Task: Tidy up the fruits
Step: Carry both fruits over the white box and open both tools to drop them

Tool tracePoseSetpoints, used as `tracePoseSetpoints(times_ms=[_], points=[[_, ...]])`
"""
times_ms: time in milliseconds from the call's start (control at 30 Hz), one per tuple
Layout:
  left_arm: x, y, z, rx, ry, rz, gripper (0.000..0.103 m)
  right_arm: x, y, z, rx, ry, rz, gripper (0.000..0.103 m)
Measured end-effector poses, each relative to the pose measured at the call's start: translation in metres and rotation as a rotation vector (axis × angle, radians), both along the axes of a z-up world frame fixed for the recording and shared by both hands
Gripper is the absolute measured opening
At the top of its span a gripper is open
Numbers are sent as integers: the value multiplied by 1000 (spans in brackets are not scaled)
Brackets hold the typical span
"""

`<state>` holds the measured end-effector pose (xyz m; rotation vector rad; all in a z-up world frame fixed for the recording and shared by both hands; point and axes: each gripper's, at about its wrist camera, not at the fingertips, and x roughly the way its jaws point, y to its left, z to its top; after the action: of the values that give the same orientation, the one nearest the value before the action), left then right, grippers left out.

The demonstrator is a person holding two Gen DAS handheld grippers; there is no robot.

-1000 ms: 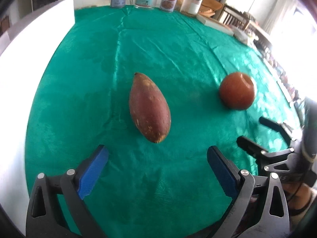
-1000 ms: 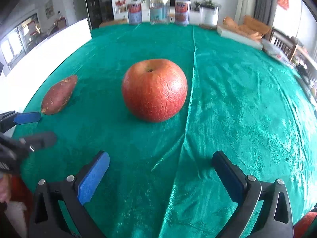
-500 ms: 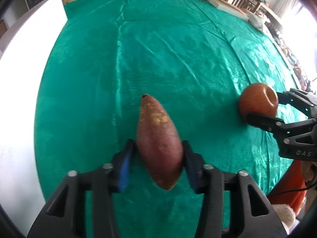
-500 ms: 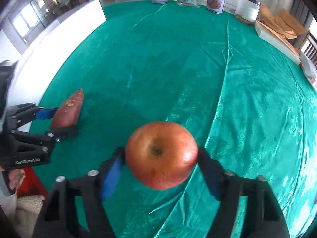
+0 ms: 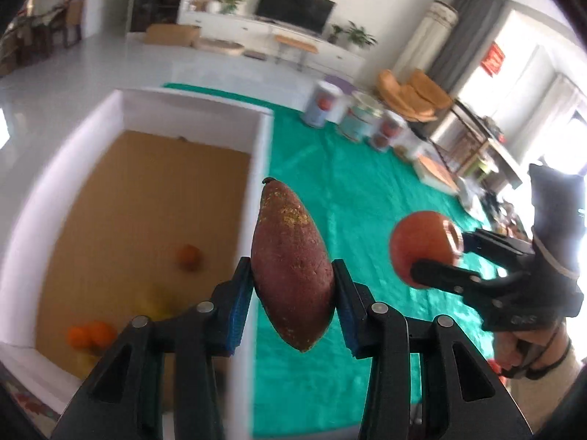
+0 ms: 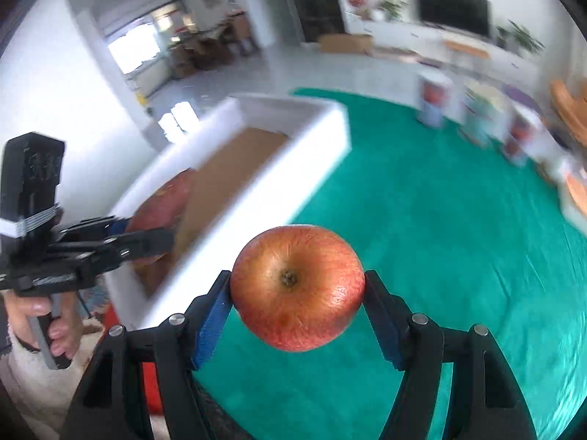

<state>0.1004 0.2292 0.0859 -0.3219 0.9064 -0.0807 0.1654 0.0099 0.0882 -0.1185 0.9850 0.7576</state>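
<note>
Green-clothed table (image 5: 359, 190) — white box (image 5: 262, 139) and 3 tins (image 5: 352, 119) on it.

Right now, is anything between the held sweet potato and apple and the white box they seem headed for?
Only the box's near wall. The sweet potato is held level with it; the apple is still over the green cloth. The box floor shows a few small fruits but plenty of bare space.

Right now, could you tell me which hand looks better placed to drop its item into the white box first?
Left, probably. The left gripper holds the sweet potato right at the white box wall; the right gripper, holding the apple, hangs farther out over the green cloth.
</note>
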Motion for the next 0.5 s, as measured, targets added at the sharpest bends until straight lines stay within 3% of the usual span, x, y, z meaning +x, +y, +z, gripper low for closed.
tracePoseSetpoints(times_ms=[100,200,367,500], points=[[22,70,-21,83,91,166,44,11,81,12,10,-27,101,70],[37,117,-57,112,197,270,44,36,162,-8,-15,46,144,70],[56,151,-107,84,344,314,44,62,247,-73,-140,141,149,70],[64,159,-130,52,420,332,42,70,277,-119,-250,165,144,70]])
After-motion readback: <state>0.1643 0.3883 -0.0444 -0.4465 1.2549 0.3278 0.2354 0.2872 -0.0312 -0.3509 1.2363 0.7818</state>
